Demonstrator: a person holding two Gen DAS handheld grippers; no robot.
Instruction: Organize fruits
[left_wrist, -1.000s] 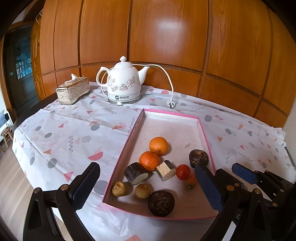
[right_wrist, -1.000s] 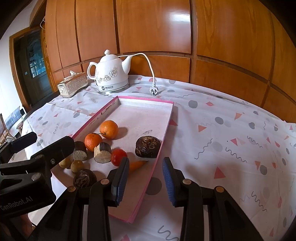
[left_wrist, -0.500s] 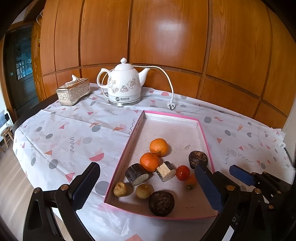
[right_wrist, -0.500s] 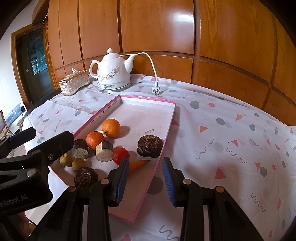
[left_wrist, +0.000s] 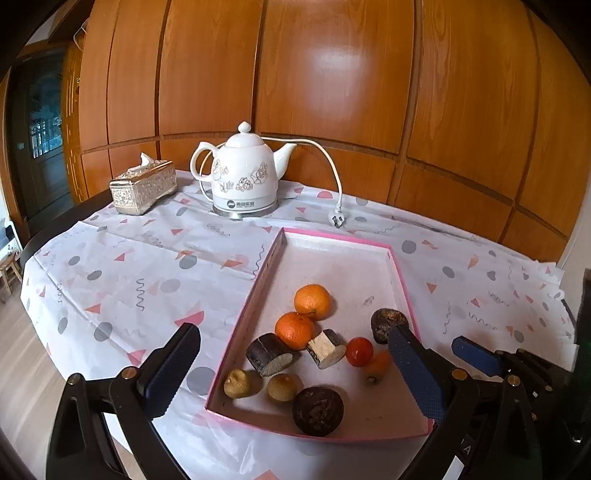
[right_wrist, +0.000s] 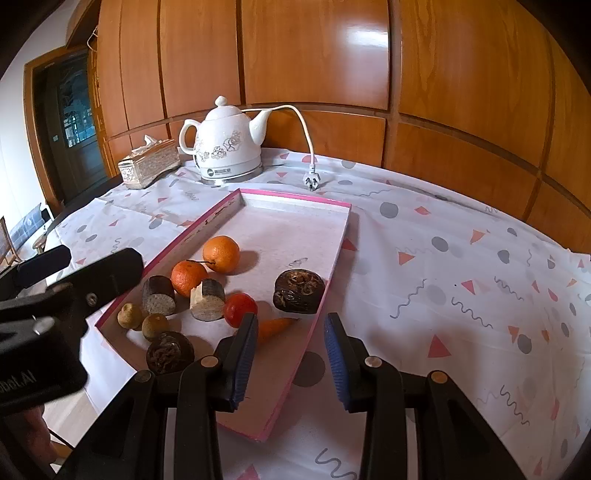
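Glossy wooden wall panels back a round table under a white plastic cloth (left_wrist: 147, 266) printed with grey dots and pink triangles.

Nearest, the left gripper (left_wrist: 295, 373) hangs over the near rim of the shallow pink-edged cardboard tray (left_wrist: 258, 288), jaws wide and empty. The right gripper (right_wrist: 291, 354) sits at about four o'clock of the tray, straddling its right edge, jaws narrower, nothing between the blue ribbed pads.

All the fruit lies in the near half of the tray. At six o'clock is a dark wrinkled round fruit (left_wrist: 318, 410); at seven o'clock are two small yellowish-brown fruits (left_wrist: 281, 387). Towards the middle sit two short cut stalk pieces with dark rind and pale faces (left_wrist: 271, 355). A small red tomato (left_wrist: 359, 351) and an orange carrot-like piece (left_wrist: 377, 366) lie at four o'clock, with a second dark wrinkled fruit (right_wrist: 298, 291) against the right wall. Beyond them, two orange mandarins (left_wrist: 312, 301) touch near the centre.

My guess: all of it is light. The mandarins and tomato look soft-skinned and apt to roll, so grip them gently across the widest part. The stalk pieces look stiff; take them across the rind.

At twelve o'clock stand a white flowered ceramic electric kettle (left_wrist: 244, 173) with its loose cord and a silvery embossed tissue box (left_wrist: 144, 186).
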